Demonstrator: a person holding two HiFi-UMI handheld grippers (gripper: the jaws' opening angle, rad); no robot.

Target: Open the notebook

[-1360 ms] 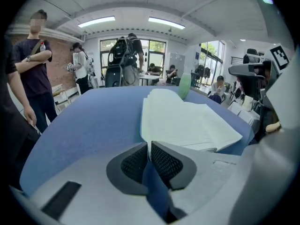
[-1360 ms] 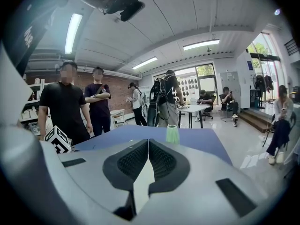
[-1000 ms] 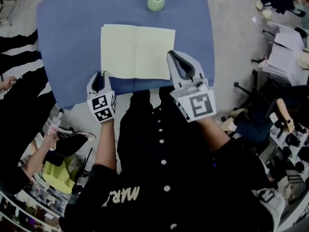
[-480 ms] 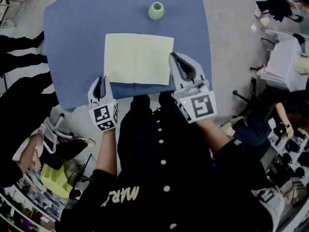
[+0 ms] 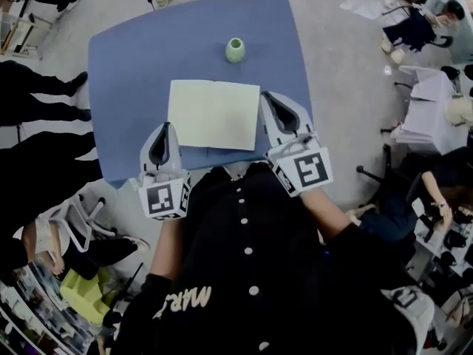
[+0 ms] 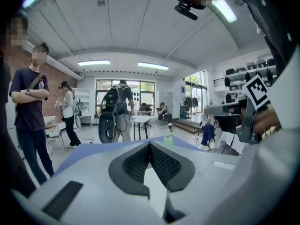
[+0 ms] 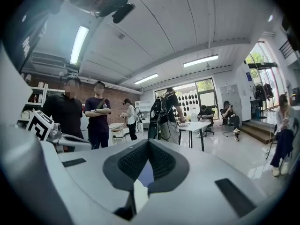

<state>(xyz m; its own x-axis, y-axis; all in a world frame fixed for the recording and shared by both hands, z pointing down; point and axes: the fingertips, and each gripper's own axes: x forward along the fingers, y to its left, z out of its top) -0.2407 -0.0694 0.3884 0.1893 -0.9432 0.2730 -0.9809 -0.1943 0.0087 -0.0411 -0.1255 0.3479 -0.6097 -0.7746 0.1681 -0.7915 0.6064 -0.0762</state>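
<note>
The notebook (image 5: 214,114) lies open and flat on the blue table (image 5: 126,72), its pale yellow pages up. My left gripper (image 5: 165,126) is held above the table's near edge, just left of the notebook, its jaws shut with nothing between them. My right gripper (image 5: 265,94) is held by the notebook's right edge, also shut and empty. Neither touches the pages. In the left gripper view the fingertips (image 6: 150,144) meet, and a strip of the page shows below them. The right gripper view shows the right gripper (image 7: 149,142) closed too.
A small green vase (image 5: 235,49) stands on the table beyond the notebook and shows again as the vase (image 6: 168,140). People in dark clothes (image 5: 37,117) stand left of the table. Chairs and a paper-strewn desk (image 5: 429,102) are at the right.
Both grippers have lifted off the table towards the camera, the left one more. The table looks smaller and farther away. The notebook stays open in place.
</note>
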